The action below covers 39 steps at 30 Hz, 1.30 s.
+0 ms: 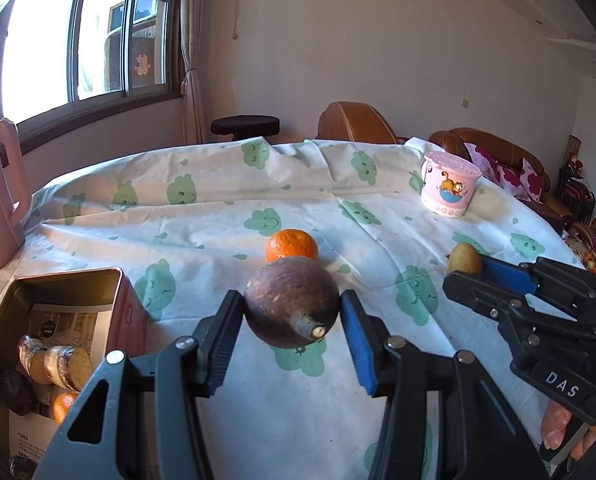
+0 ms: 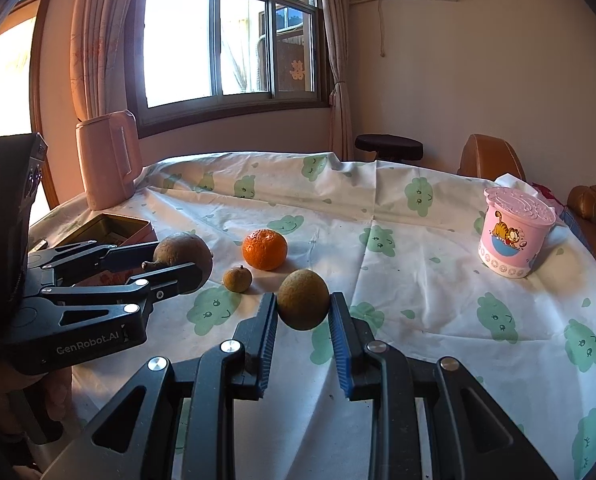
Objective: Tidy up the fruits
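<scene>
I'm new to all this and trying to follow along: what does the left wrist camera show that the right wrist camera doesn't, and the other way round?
Only the left wrist view looks down into the open tin, showing wrapped biscuits and a small orange fruit inside.

Only the right wrist view shows the small brown fruit lying on the cloth beside the orange.

Both show the left gripper shut on the dark brown fruit, the right gripper shut on the greenish-brown fruit, the orange, the pink cartoon tub and the pink jug.
</scene>
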{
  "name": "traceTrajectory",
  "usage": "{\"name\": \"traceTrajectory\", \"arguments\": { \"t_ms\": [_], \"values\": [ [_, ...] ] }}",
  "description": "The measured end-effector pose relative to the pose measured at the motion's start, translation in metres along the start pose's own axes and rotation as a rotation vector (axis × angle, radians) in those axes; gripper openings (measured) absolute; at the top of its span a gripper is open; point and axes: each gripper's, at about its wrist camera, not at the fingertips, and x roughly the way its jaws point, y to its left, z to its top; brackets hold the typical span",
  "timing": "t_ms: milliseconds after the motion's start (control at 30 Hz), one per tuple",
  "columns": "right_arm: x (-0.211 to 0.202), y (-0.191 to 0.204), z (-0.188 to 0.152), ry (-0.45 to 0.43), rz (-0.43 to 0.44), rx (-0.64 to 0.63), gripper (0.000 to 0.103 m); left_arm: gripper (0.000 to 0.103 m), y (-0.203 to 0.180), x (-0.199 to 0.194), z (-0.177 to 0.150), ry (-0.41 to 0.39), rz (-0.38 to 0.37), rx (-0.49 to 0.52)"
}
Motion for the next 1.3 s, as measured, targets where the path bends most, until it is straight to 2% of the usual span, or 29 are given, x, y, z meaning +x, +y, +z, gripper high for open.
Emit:
{"name": "traceTrajectory", "arguments": {
  "t_ms": [533,1300],
  "values": [
    [-0.008,0.001,-0.001,-0.044,-0.001,-0.007,0.028,0.052,-0.005,-0.017,-0.002,-0.088,0.028,0.021],
    [-0.021,0.002,-0.003,-0.116,-0.001,-0.013,0.028,0.052,-0.007,-0.032,-0.004,-0.165,0.050,0.024]
  ]
}}
